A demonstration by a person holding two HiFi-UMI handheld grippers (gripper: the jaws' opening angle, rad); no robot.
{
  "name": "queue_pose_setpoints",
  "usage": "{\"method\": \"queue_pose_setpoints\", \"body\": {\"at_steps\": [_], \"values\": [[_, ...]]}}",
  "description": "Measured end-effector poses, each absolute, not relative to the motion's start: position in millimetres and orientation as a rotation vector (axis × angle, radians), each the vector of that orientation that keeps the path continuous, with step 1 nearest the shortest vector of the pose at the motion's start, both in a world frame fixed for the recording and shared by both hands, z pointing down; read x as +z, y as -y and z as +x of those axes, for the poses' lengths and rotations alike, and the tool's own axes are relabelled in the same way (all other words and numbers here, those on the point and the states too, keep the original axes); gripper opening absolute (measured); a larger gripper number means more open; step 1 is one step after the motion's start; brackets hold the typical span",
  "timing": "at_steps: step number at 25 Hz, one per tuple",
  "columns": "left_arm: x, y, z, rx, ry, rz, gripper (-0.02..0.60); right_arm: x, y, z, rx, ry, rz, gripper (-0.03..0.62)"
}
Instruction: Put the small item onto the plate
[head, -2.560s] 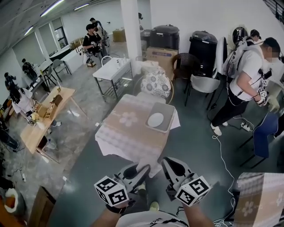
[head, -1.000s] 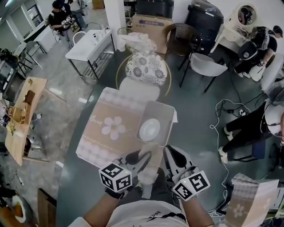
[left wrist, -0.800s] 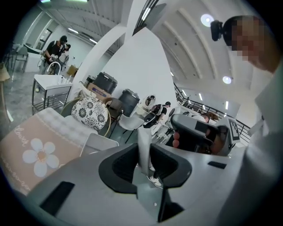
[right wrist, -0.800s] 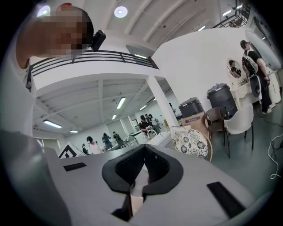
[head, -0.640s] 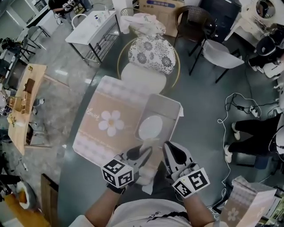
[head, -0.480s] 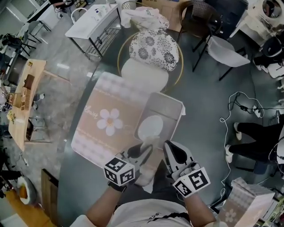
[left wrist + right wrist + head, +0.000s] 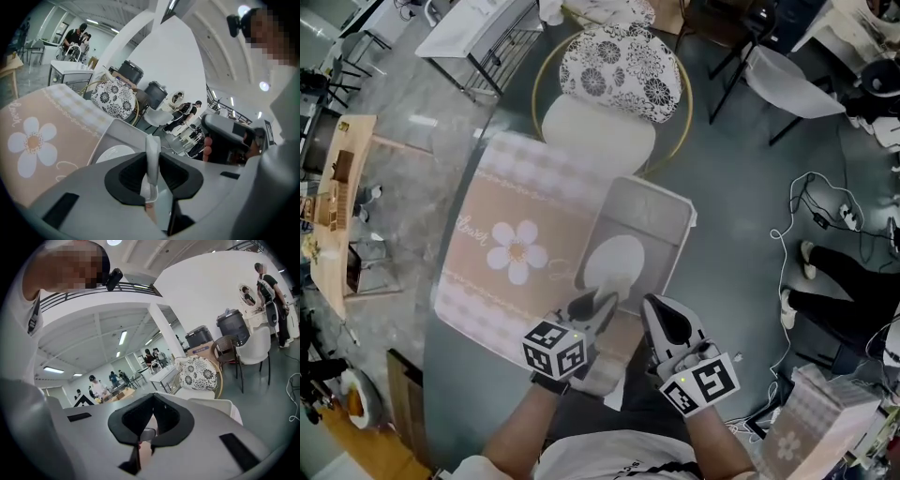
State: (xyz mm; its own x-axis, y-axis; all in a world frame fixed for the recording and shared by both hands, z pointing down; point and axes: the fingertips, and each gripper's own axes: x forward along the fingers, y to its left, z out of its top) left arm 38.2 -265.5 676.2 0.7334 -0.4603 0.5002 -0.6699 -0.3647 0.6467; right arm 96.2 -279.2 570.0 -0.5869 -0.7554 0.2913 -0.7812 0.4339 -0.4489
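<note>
Item by the plate's near rim.
My left hand-held gripper grasps the item; right hand-held gripper clenched just beside it; tray floor open beyond the plate.

cursive script on tablecloth, unreadable

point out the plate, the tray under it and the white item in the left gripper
plate [image 7: 616, 262], head view, middle of its white face
tray [image 7: 658, 214], head view, bare grey floor beyond the plate
white item [image 7: 152, 153], left gripper view, its upright strip
</note>
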Motion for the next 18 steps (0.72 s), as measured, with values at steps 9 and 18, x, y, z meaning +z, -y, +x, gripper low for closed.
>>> {"method": "queue_pose_setpoints", "body": {"at_steps": [9, 18], "values": [[731, 269, 39, 0.359, 0.844, 1.982, 0.091, 607, 278, 97, 0.920, 2.576, 1.446, 0.015], [770, 272, 42, 0.502, 0.840, 1.969, 0.091, 627, 281, 91, 0.952, 2.573, 1.441, 0.014]]}}
